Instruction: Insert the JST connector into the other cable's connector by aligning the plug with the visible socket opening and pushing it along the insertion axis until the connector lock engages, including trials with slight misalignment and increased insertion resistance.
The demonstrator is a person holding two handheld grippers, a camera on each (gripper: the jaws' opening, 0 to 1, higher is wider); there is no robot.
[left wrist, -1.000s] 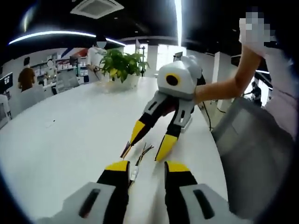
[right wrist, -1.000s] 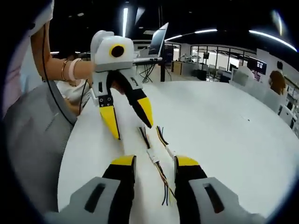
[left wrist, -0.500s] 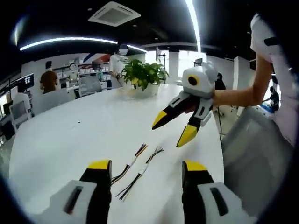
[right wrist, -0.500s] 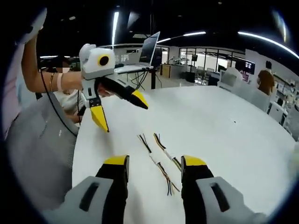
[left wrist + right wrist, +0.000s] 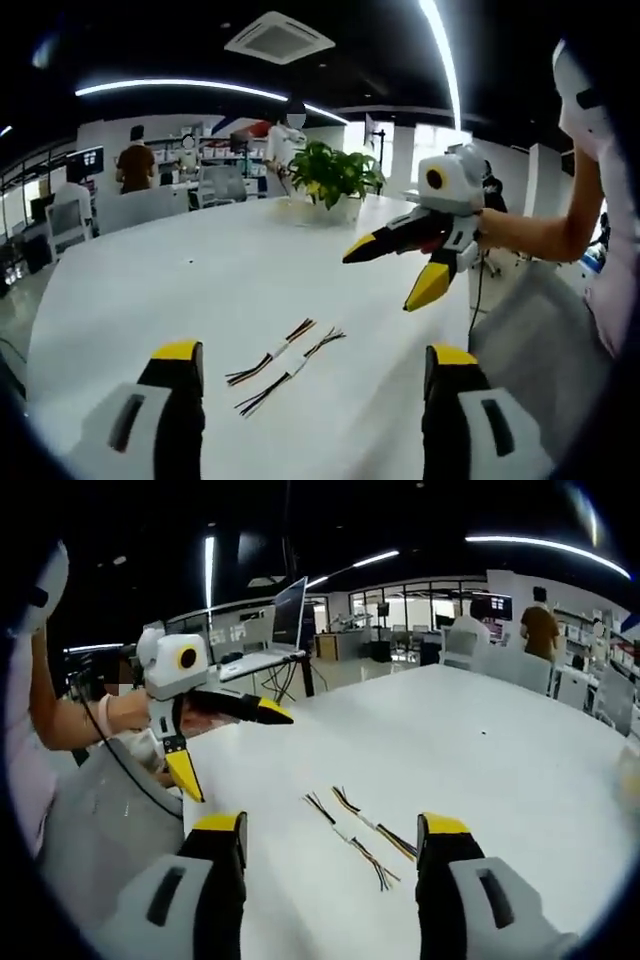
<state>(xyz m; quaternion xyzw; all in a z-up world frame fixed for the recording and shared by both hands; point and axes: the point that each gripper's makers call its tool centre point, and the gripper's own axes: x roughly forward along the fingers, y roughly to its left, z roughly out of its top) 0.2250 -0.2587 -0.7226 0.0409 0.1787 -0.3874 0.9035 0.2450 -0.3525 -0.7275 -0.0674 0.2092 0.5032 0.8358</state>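
Two short cables lie side by side on the white table (image 5: 140,290), each with coloured wires and a small white JST connector at mid-length. One cable (image 5: 275,353) is nearer the table's middle, the other cable (image 5: 296,367) beside it. They appear again as the left cable (image 5: 347,837) and the right cable (image 5: 368,823). My left gripper (image 5: 314,356) is open above and behind them, holding nothing. My right gripper (image 5: 332,826) is open too, wide of the cables. Each shows in the other's view, raised off the table: right gripper (image 5: 390,272), left gripper (image 5: 232,748).
A potted plant (image 5: 335,180) stands at the table's far side. An open laptop (image 5: 285,615) sits on a stand beyond the table. A grey chair back (image 5: 525,320) is at the table edge by the person's body. People and desks fill the background.
Both grippers have pulled back and risen away from the cables, and their jaws have spread wider. The cables still lie on the table.
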